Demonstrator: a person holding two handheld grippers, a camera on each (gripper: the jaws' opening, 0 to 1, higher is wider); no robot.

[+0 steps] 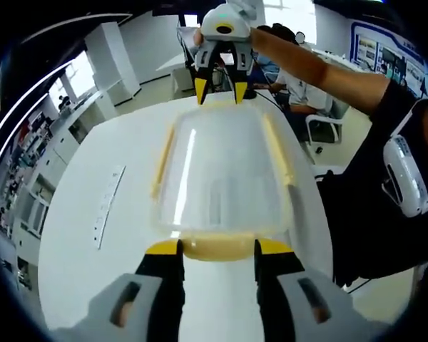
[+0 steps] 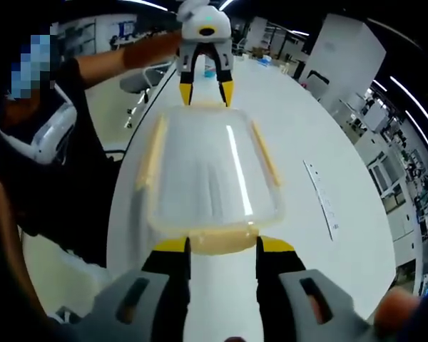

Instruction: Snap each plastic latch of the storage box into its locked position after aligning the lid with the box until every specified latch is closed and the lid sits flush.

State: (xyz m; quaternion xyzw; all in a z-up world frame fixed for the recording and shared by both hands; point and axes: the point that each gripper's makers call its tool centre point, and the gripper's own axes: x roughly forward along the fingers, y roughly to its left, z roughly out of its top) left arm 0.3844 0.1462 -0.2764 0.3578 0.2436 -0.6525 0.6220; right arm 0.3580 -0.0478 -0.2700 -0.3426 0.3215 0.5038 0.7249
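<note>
Straddling end latches, both grippers (image 1: 217,247) (image 2: 223,244) gape — storage box (image 1: 221,174) between, power strip (image 1: 108,205) aside.

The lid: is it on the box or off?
On. The clear lid covers the box on the white table, with yellow latches along its edges. Whether it's fully flush, cannot tell.

A white bench (image 1: 78,214) carries an inset power strip (image 1: 108,205). Beyond it stand white pillars (image 1: 110,60), office chairs (image 1: 321,128) and, seemingly, shelving (blurred) under ceiling strip lights (image 2: 421,96).
</note>
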